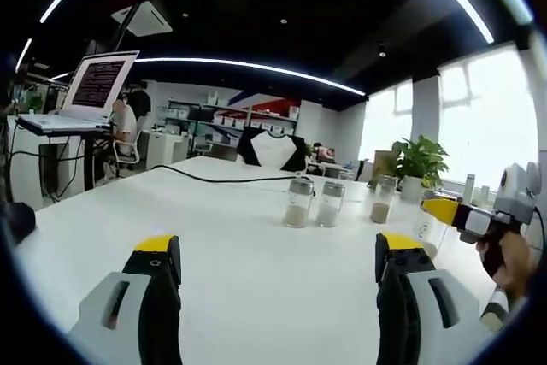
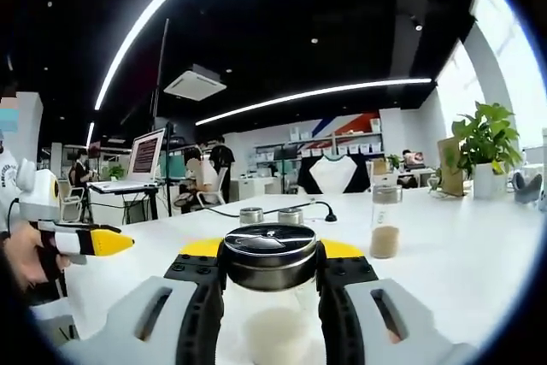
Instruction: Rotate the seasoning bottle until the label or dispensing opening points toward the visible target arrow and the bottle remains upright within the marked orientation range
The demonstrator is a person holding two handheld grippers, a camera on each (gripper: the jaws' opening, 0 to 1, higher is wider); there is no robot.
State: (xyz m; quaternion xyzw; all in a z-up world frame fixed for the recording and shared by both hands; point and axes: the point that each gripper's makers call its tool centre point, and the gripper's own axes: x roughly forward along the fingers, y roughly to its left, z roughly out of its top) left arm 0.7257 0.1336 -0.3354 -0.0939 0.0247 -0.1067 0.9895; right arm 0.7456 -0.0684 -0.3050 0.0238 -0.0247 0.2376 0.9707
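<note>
our right gripper point(image 2: 272, 292) pinches the seasoning bottle point(image 2: 270, 273) between its jaws, lid toward us, long axis upright, so we judge the turn is its job. our left gripper point(image 1: 278, 273) hangs spread, well apart.

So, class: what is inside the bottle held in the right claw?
Pale powder sits low inside the clear seasoning bottle, gripped by the right claw. Its dark metal lid covers the top, so the dispensing opening underneath cannot be seen.
</note>
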